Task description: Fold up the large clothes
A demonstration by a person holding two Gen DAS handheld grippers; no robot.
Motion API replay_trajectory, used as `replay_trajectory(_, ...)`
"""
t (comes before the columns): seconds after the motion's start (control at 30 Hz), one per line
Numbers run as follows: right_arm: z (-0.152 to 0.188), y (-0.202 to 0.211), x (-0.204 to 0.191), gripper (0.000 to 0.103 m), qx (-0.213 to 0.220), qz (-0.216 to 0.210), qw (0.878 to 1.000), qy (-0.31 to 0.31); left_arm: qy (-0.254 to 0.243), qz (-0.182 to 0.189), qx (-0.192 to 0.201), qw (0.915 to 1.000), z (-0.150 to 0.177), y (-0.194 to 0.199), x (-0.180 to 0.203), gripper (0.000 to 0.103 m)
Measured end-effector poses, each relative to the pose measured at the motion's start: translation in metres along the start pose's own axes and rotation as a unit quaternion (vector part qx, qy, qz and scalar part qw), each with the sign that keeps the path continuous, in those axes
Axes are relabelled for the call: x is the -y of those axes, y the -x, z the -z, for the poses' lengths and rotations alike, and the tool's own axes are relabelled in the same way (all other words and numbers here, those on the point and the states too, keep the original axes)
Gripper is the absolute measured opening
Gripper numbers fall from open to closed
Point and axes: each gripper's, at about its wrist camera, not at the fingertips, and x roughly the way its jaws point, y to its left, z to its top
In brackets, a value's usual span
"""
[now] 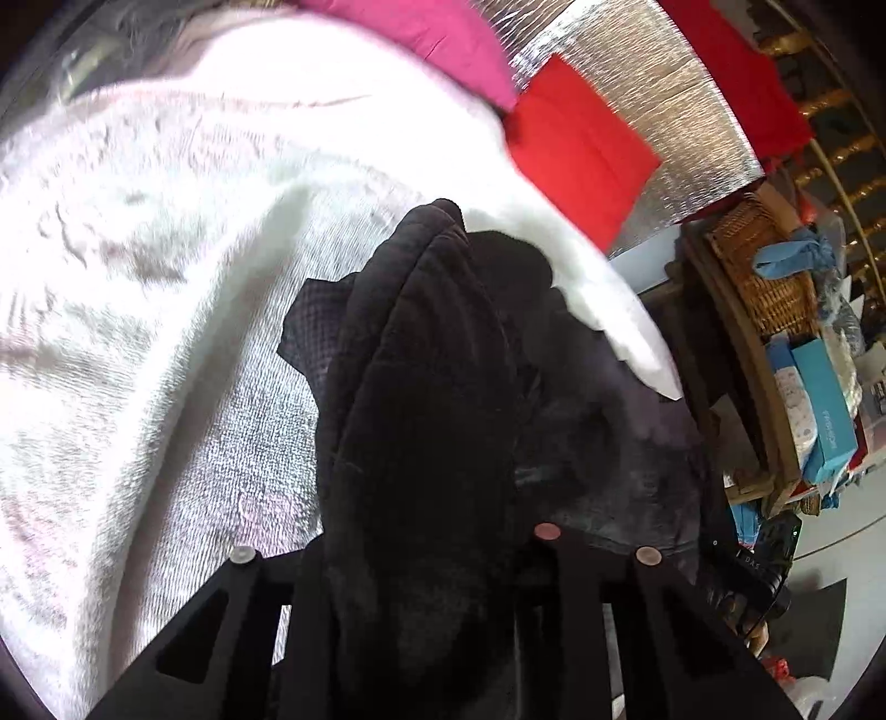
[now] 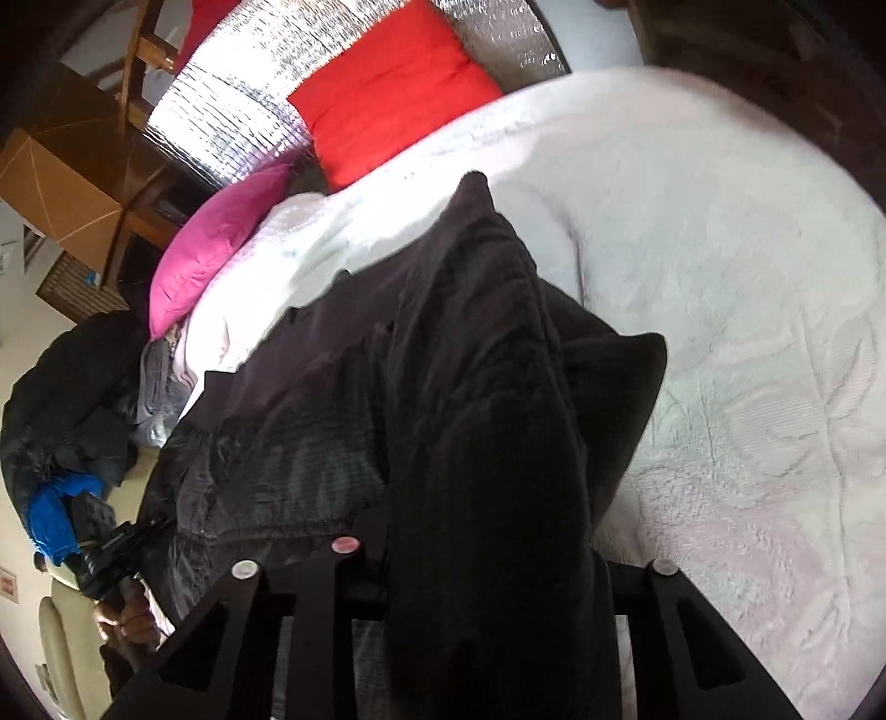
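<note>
A large black garment (image 1: 432, 387) hangs in folds over a bed with a white textured cover (image 1: 138, 277). My left gripper (image 1: 421, 581) is shut on a bunched edge of the garment, which drapes over its fingers and hides the tips. In the right wrist view the same black garment (image 2: 470, 387) stretches from my right gripper (image 2: 476, 598), which is shut on another bunched edge, across to the left. The other gripper and the hand holding it (image 2: 122, 587) show at the lower left. The garment is lifted above the white cover (image 2: 747, 332).
A red pillow (image 1: 576, 149) and a magenta pillow (image 1: 432, 39) lie at the head of the bed against a silver quilted panel (image 1: 664, 83). Shelves with a wicker basket (image 1: 769, 266) and boxes stand at the right. A dark jacket pile (image 2: 72, 399) lies beside the bed.
</note>
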Motion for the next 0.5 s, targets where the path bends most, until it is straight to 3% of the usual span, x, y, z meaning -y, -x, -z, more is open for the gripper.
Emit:
replay_trajectory(0.17,0.012,0.034,-0.030,0.029,0.037,-0.012,0.998,0.044,-0.020,-0.001,0.019,0.9996,0.012,0.035,0.004,0.024)
replay_trajectory(0.37,0.035,0.047,-0.034,0.029,0.030,-0.013,0.998,0.051,-0.030,-0.008,0.022,0.9993,0.036,0.062,-0.010,0.024)
replay_trajectory(0.47,0.049,0.036,-0.015,0.029,0.010,0.001,1.000,0.027,-0.028,-0.047,-0.013,0.9984,0.043,0.045,-0.025,0.037)
replay_trajectory(0.5,0.053,0.025,-0.004,0.034,-0.006,0.012,1.000,0.023,-0.027,-0.070,-0.026,0.9969,0.044,0.036,-0.033,0.048)
